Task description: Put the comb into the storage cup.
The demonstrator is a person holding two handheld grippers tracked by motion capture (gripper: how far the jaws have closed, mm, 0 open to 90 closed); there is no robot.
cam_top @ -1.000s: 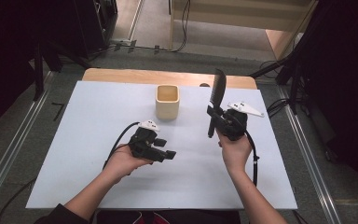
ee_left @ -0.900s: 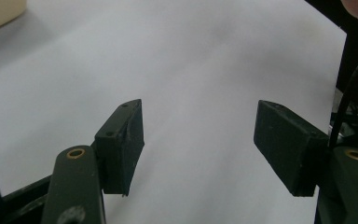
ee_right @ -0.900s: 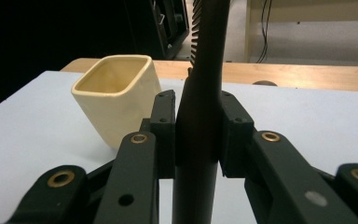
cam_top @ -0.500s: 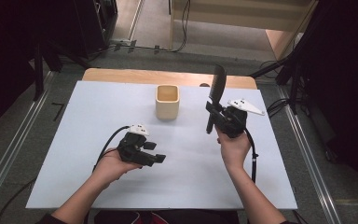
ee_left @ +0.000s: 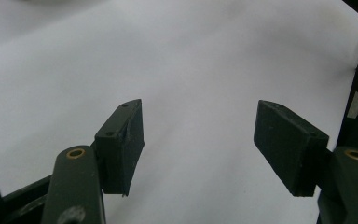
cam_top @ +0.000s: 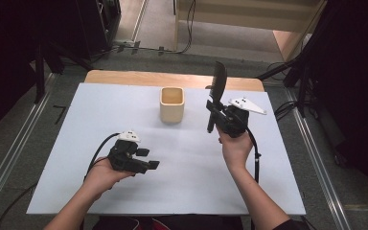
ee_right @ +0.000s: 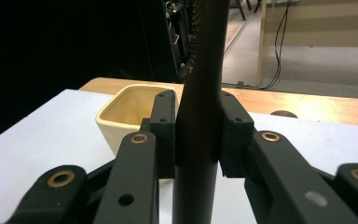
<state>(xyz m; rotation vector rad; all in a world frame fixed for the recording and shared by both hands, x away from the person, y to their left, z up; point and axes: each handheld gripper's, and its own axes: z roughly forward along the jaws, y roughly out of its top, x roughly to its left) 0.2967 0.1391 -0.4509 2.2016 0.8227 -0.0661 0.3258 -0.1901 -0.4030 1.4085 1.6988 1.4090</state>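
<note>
— So, what is the right gripper (cam_top: pixel 214 114) doing?

— Its jaws are clamped on a black comb (cam_top: pixel 217 91), seen right of centre in the high view. In the right gripper view the comb (ee_right: pixel 200 93) runs straight up the middle of the frame between the two pads, which press its sides.

— Which way does the comb point?

— Its long axis stands close to upright, tilted a little. The toothed end is up, toward the top of the frame; the plain handle end hangs below the jaws. In the right gripper view the teeth show along the left edge near the top.

— And the left gripper (cam_top: pixel 149 158)?

— Spread wide with nothing between its jaws. In the left gripper view (ee_left: pixel 199 144) the two pads stand well apart over bare white surface. In the high view it sits lower left of centre, held in the left hand (cam_top: pixel 103 173), its jaws pointing toward the right of the frame.

— What lies around them?

— A cream square cup (cam_top: pixel 172 104) stands upright on the white tabletop (cam_top: pixel 76 120), above centre, left of the comb and apart from it. The right gripper view has that cup (ee_right: pixel 126 112) just behind the left jaw. A wooden strip (cam_top: pixel 124 76) edges the far side of the table.
</note>
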